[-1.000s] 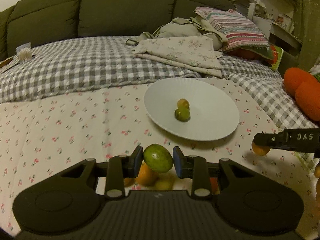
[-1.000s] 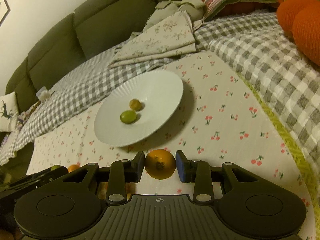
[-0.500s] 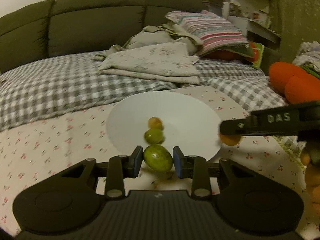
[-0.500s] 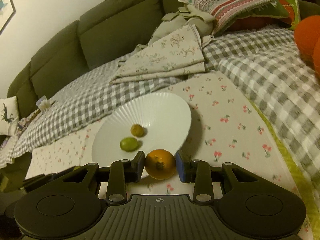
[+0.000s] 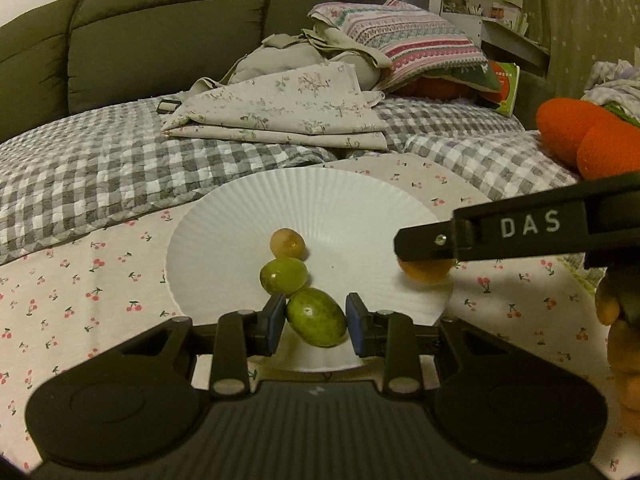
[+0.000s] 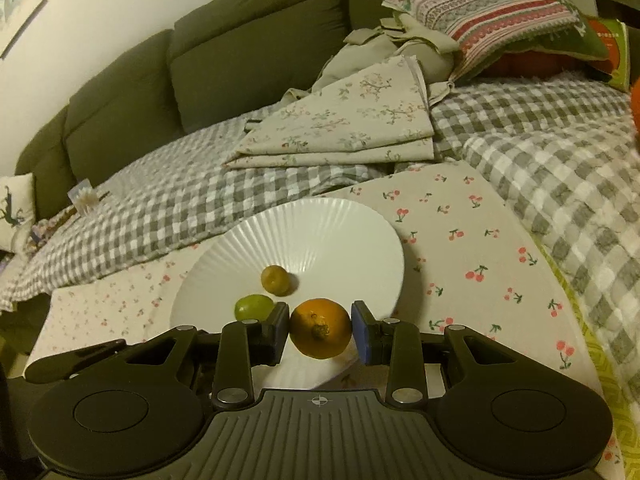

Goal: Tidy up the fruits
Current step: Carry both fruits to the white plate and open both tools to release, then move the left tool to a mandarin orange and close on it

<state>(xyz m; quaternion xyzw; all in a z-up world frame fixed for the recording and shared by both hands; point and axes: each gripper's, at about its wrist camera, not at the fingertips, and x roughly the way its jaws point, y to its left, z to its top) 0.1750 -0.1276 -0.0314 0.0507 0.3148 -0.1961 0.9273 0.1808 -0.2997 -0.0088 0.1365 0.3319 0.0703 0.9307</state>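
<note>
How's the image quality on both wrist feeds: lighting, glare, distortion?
Left wrist: dim yellowish light, small glare spot on the green fruit, fisheye bends the sofa. Right wrist: same warm cast, white plate bright, edges curved and vignetted.

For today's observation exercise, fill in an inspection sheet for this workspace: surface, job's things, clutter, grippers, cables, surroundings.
Surface: cherry-print cloth over a checked blanket.
Job's things: white plate holding a green grape and a yellowish grape; green fruit and orange carried over the plate.
Clutter: folded floral cloth, striped pillow, orange knitted cushions.
Grippers: left gripper shut on the green fruit; right gripper shut on the orange.
Cables: nothing seen.
Surroundings: green sofa, shelves, framed pictures.
</note>
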